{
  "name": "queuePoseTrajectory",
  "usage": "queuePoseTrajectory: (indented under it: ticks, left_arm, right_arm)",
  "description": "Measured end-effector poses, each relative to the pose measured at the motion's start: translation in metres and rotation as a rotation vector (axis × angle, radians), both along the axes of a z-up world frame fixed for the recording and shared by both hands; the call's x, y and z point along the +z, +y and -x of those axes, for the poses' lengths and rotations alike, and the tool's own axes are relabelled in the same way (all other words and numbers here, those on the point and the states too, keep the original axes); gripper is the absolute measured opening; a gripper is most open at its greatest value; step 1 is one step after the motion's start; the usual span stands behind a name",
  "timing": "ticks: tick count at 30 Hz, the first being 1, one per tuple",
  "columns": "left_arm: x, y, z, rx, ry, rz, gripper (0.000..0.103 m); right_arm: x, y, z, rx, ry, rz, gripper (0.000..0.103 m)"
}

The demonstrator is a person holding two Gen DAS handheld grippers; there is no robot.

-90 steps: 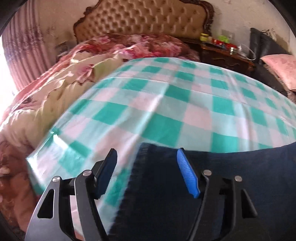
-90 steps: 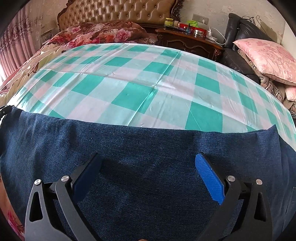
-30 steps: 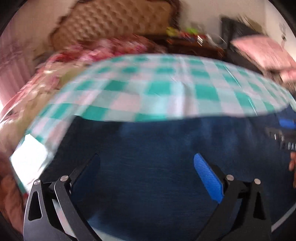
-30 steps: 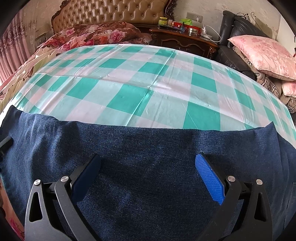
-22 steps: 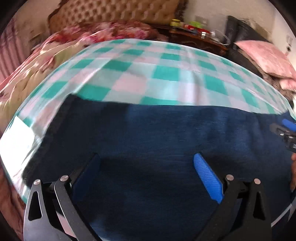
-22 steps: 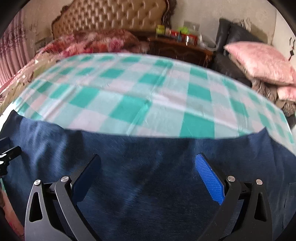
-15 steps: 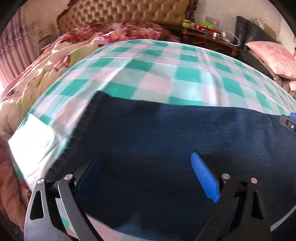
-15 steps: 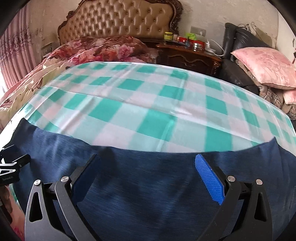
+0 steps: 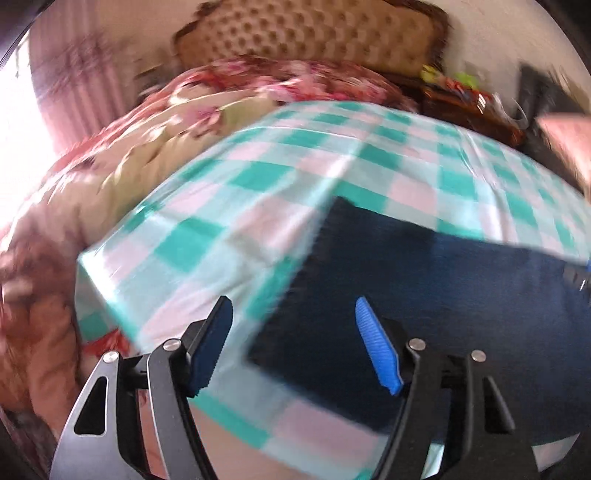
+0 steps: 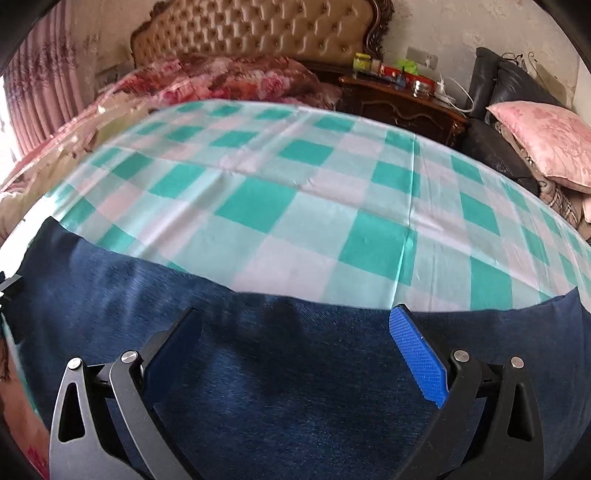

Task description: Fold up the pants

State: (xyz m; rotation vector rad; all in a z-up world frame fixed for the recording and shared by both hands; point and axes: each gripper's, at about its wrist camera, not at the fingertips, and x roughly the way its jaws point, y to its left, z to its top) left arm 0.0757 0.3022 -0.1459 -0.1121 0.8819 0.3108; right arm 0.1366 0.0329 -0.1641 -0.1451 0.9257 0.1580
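Lying flat across the near edge of the checked sheet (image 10: 295, 206), the dark denim pants (image 10: 295, 369) are stretching from side to side, with one squared-off end sitting just under the left gripper (image 9: 295, 343) in the left wrist view. That gripper's jaws have just been closing in but they're standing apart with nothing pinched, the pant end only partly between them and the left pad hanging over bare sheet. The right gripper (image 10: 295, 350) is hovering over the middle of the denim with its jaws spread wide, holding nothing. My guess is the left one is lining up to grab that end for a fold, so it's worth getting both layers right at the corner before squeezing, and keeping the sheet out of the bite. Behind all this, the floral quilt (image 10: 221, 77) and tufted headboard (image 10: 258, 29) are sitting well back
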Motion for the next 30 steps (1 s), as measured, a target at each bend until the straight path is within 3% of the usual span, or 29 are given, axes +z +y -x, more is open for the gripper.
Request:
queuePoseTrajectory:
  ticks: [3,5,11,14,17,22,25,26,27,28,30]
  left_arm:
    - [0.010,0.036,0.027,0.088,-0.086,0.174,0.068]
    - [0.009,0.065,0.049,0.140,-0.154,0.371,0.068]
    - [-0.010,0.094,0.080,0.179,-0.235,0.698,0.056]
    - [-0.019,0.092,0.074,0.175,-0.226,0.765,0.051]
    - [-0.033,0.088,0.067,0.176,-0.210,0.893,0.045]
    - [-0.040,0.083,0.058,0.231,-0.167,0.977,0.043]
    - [-0.037,0.077,0.047,0.231,-0.122,0.945,0.043]
    - [-0.037,0.077,0.044,0.230,-0.107,0.923,0.039]
    - [-0.037,0.077,0.039,0.230,-0.086,0.894,0.023]
    - [-0.039,0.078,0.037,0.227,-0.071,0.885,0.019]
    - [-0.037,0.077,0.037,0.209,-0.078,0.876,0.015]
  right_arm:
    - [-0.008,-0.002,-0.004,-0.010,0.039,-0.008,0.098]
    - [-0.009,-0.004,-0.006,-0.011,0.055,-0.021,0.098]
    - [-0.010,-0.004,-0.005,-0.009,0.051,-0.019,0.098]
    - [-0.010,-0.004,-0.005,-0.009,0.051,-0.019,0.098]
    - [-0.010,-0.004,-0.005,-0.009,0.051,-0.019,0.098]
    - [-0.010,-0.004,-0.005,-0.010,0.049,-0.016,0.098]
    - [-0.010,-0.004,-0.004,-0.009,0.047,-0.015,0.098]
    - [-0.008,-0.003,-0.003,0.000,0.036,-0.013,0.090]
    - [-0.005,0.001,0.001,0.032,0.017,-0.022,0.073]
    - [0.000,0.006,0.005,0.070,0.004,-0.035,0.066]
    - [0.009,0.019,0.012,0.130,0.013,-0.085,0.064]
